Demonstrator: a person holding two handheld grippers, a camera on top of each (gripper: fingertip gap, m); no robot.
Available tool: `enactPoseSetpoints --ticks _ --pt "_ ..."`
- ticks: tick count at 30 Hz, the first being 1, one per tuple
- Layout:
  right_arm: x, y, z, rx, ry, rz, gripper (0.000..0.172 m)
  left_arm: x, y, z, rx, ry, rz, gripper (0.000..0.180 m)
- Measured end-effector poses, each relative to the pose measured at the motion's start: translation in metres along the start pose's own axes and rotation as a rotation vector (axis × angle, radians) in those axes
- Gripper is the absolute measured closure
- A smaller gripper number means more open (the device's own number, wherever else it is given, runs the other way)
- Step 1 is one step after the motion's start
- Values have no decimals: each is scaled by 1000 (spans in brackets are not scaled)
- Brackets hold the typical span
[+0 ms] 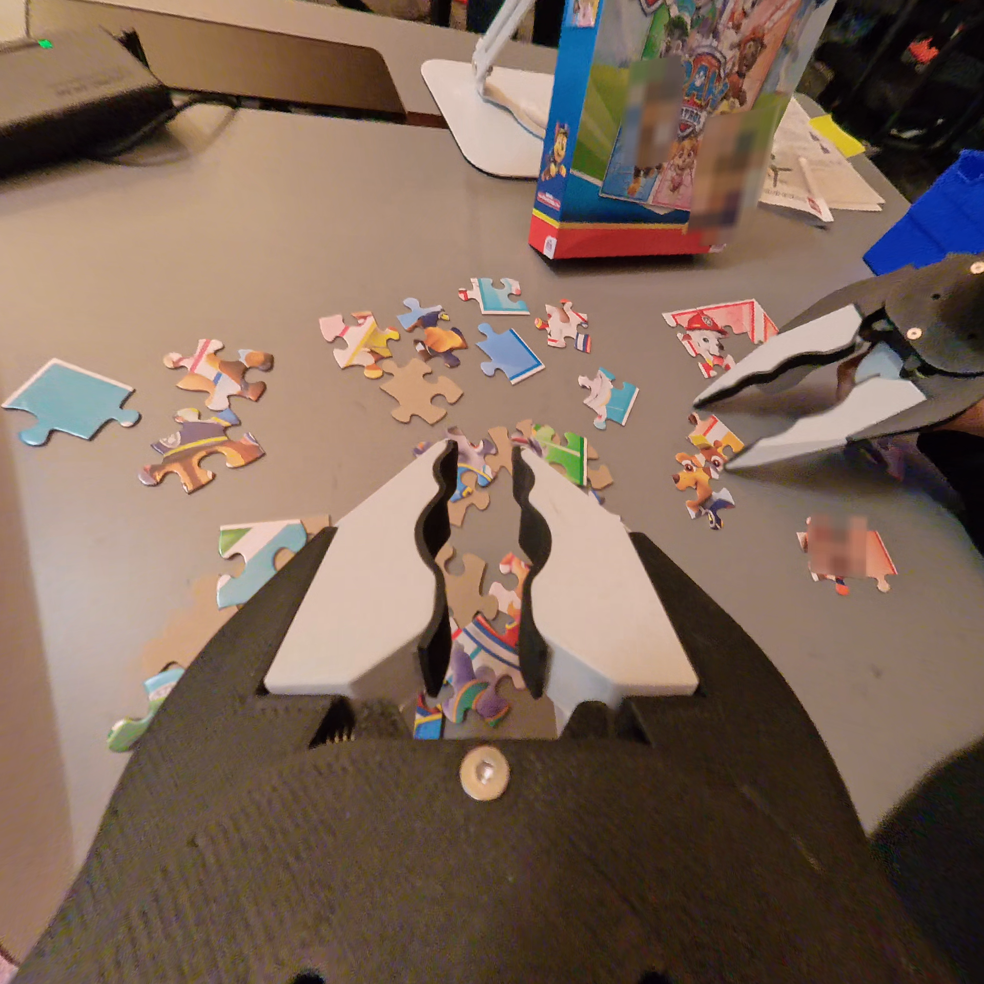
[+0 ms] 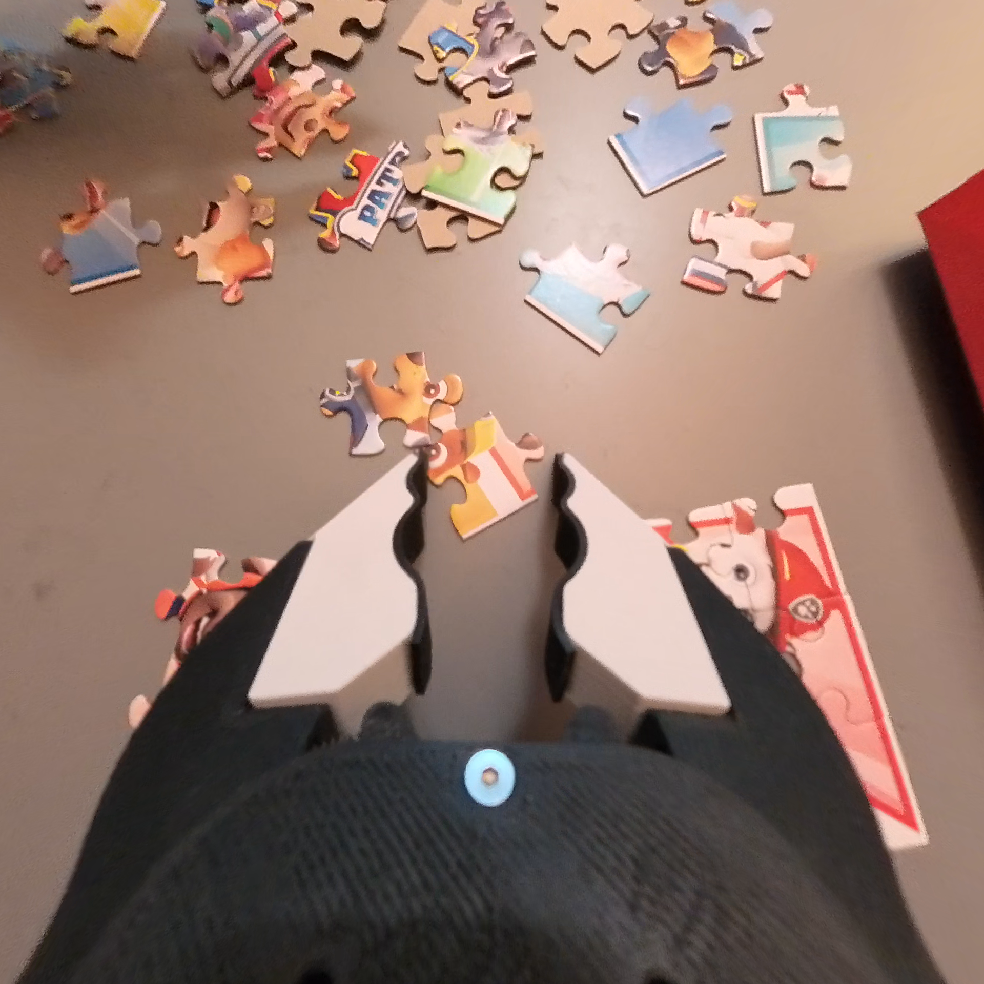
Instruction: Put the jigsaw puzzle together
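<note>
Loose jigsaw pieces lie scattered on a grey table (image 1: 266,239). My left gripper (image 1: 484,447) hovers over a small heap of pieces (image 1: 474,479). Its fingers stand a little apart with nothing between the pads. My right gripper (image 2: 489,460) is open low over the table. A yellow, white and orange piece (image 2: 490,479) lies flat between its fingertips and is not gripped. That piece adjoins an orange dog piece (image 2: 394,404). The left wrist view shows the right gripper (image 1: 712,436) at the right, above the same two pieces (image 1: 697,479).
A joined red and pink puzzle section (image 2: 798,612) lies right of my right gripper. The upright puzzle box (image 1: 639,133) stands at the back, with a white lamp base (image 1: 495,117), papers (image 1: 814,175) and a blue object (image 1: 937,223). A black device (image 1: 69,101) sits far left. One gripper's finger ends stand about 20 cm off the other's.
</note>
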State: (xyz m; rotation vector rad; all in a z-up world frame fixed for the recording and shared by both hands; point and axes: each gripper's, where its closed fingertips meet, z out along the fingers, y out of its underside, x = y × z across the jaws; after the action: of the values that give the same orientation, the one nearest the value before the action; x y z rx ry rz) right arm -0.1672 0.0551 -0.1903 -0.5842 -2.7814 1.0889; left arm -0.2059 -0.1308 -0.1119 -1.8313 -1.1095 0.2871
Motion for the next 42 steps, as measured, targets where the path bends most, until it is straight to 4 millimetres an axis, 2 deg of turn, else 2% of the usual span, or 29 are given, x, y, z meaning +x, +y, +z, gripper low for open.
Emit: enactPoseSetpoints --ticks 4,11,16,19,23,26,29,33,42 --pt "-3 8 -7 4 32 20 137 15 26 -1 -69 46 11 162" --pt "-12 23 -20 30 86 83 139 72 86 8 -247 172 111 160" --pt "-15 28 -26 19 120 91 135 75 89 7 -298 94 261 154" --pt "-17 18 -31 66 136 82 133 70 93 3 -356 46 305 148" --pt "-22 3 -32 109 139 69 132 96 94 8 -332 94 273 138" --pt "-29 -6 -31 131 127 55 132 94 105 7 -367 50 301 127" --pt "-35 -10 -27 139 110 48 133 81 119 1 -420 -5 312 123" --pt "-47 -14 -18 142 78 40 133 78 126 -2 -419 2 277 124" --pt "-74 -29 0 141 19 -5 133 79 124 3 -409 4 307 137"
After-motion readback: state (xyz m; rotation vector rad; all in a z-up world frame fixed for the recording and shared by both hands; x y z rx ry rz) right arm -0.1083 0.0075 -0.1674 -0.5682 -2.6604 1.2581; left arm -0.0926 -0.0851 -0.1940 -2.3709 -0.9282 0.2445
